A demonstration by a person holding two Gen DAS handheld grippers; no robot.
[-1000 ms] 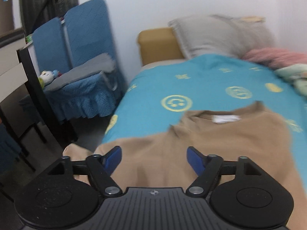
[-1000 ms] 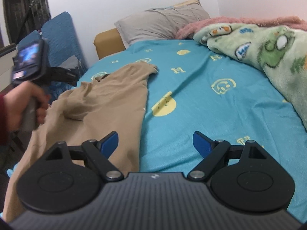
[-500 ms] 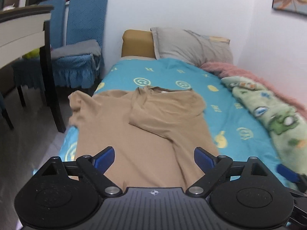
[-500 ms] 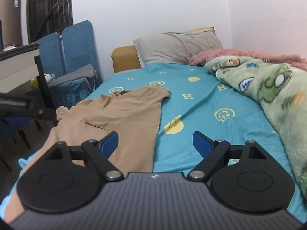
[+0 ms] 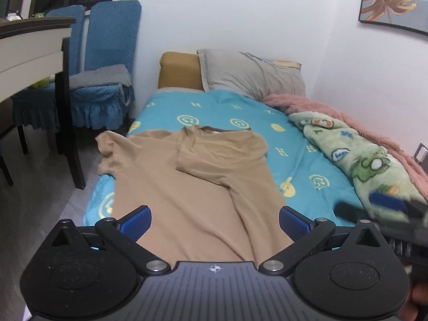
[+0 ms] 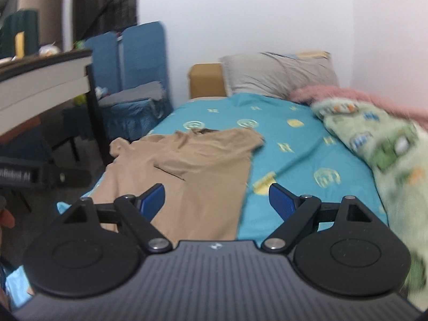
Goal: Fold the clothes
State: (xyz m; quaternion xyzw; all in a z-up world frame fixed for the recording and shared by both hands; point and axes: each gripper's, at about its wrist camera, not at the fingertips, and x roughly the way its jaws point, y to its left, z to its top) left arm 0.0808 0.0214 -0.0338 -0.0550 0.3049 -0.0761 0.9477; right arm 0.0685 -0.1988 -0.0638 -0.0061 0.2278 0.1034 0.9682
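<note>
Tan shirt (image 5: 198, 176) lies spread on the blue sheet (image 5: 294, 144); left tongs (image 5: 215, 223) gape empty above its hem.

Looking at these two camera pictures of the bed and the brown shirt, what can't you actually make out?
- Tan shirt: its hem, left wrist view, hidden behind the left gripper.
- Green blanket: its print, right wrist view, motion-blurred.
- Right gripper: in the left wrist view, a blur at the right edge.
- Wall picture: cut off by the frame.
</note>
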